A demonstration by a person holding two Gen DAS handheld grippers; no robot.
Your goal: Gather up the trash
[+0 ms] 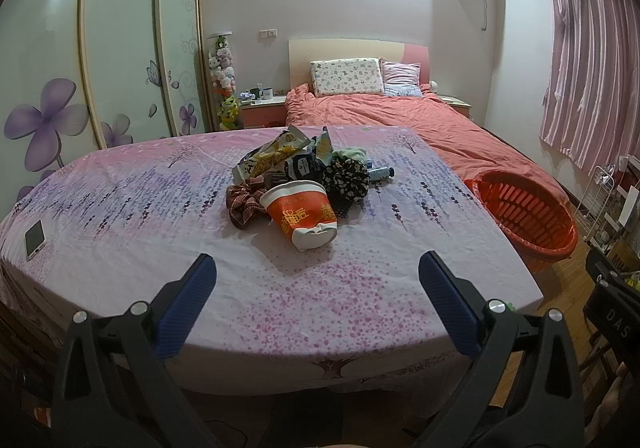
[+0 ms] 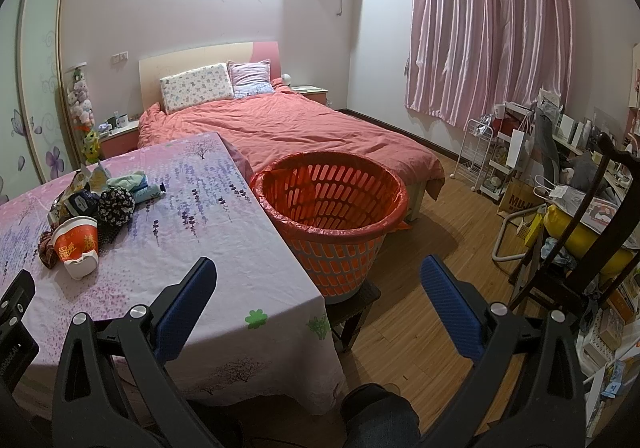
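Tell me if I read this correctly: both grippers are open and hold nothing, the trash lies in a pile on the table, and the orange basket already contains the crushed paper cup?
One detail is wrong. The crushed paper cup still lies on the table with the pile, and the orange basket looks empty in the right wrist view. The left gripper and right gripper are indeed open and hold nothing.

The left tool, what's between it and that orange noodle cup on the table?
Nothing: in the left wrist view, only bare floral tablecloth lies between the open left tool and the orange noodle cup.
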